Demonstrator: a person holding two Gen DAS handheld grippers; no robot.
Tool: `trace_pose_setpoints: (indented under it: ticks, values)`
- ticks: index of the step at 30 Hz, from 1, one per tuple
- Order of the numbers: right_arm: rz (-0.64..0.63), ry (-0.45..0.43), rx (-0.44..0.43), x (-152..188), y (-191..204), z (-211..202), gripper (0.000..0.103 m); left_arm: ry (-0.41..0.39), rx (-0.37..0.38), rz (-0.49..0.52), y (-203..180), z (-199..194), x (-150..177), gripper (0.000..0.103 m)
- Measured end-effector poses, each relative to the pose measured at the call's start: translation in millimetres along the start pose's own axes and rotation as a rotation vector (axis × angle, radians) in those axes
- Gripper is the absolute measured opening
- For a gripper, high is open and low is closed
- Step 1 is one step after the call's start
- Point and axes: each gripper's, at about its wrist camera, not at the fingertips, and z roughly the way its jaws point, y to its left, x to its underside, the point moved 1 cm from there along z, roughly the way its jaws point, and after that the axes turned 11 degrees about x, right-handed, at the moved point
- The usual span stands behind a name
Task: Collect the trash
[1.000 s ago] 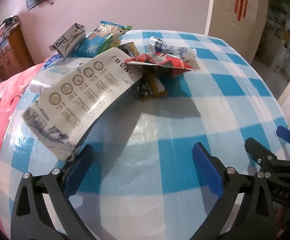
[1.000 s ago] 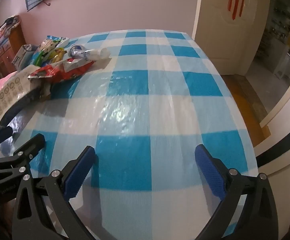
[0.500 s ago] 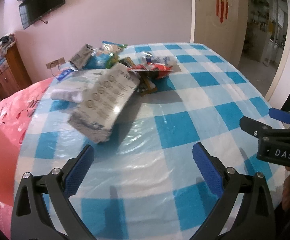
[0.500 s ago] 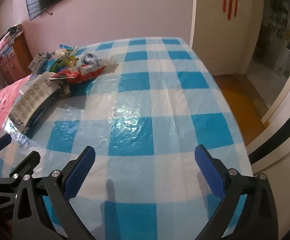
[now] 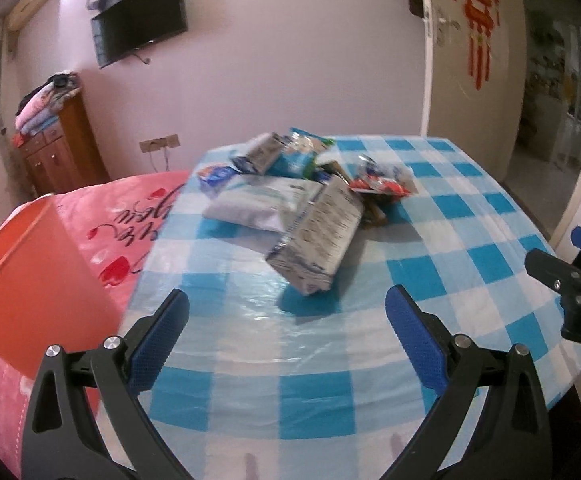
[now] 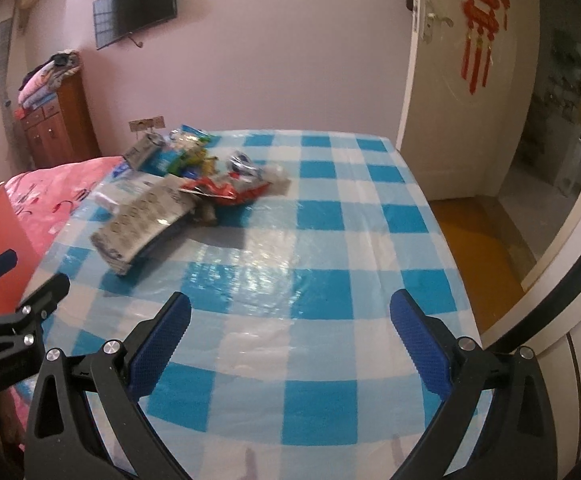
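A heap of trash lies on the far left part of the blue-checked table point(image 5: 470, 232) point(image 6: 350, 240). Nearest is a long grey printed packet point(image 5: 318, 236) point(image 6: 146, 220). Behind it sit a white pouch point(image 5: 258, 204), a red wrapper point(image 5: 382, 188) point(image 6: 226, 192), a blue-green bag point(image 5: 298, 152) and a small grey carton point(image 6: 142, 150). My left gripper point(image 5: 286, 340) hangs open above the table's near edge, well short of the heap. My right gripper point(image 6: 290, 344) is open too, over the near middle of the table. Both hold nothing.
An orange-red bin or box point(image 5: 30, 272) and a pink printed blanket point(image 5: 130, 216) border the table's left side. A wooden cabinet point(image 6: 62, 120) stands by the far wall under a TV point(image 5: 138, 20). A white door point(image 6: 450, 100) and open doorway are right.
Both grippers have pulled back and risen from the table over the last second, so the trash heap now looks smaller and farther. Jaws stayed open.
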Motion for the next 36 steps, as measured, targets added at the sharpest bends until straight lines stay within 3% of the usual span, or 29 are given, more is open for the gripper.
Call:
trace_pose_setpoints:
  ticks: [18, 36]
  values:
    - [-0.061, -0.098, -0.042, 1.0, 28.8, -54.5, 0.099, -0.094, -0.078, -0.048, 40.9, -54.7, 2.4, 0.099]
    - [-0.088, -0.183, -0.067, 0.2, 38.9, -91.5, 0.099, -0.136, -0.108, -0.069, 50.4, -79.6, 5.6, 0.099]
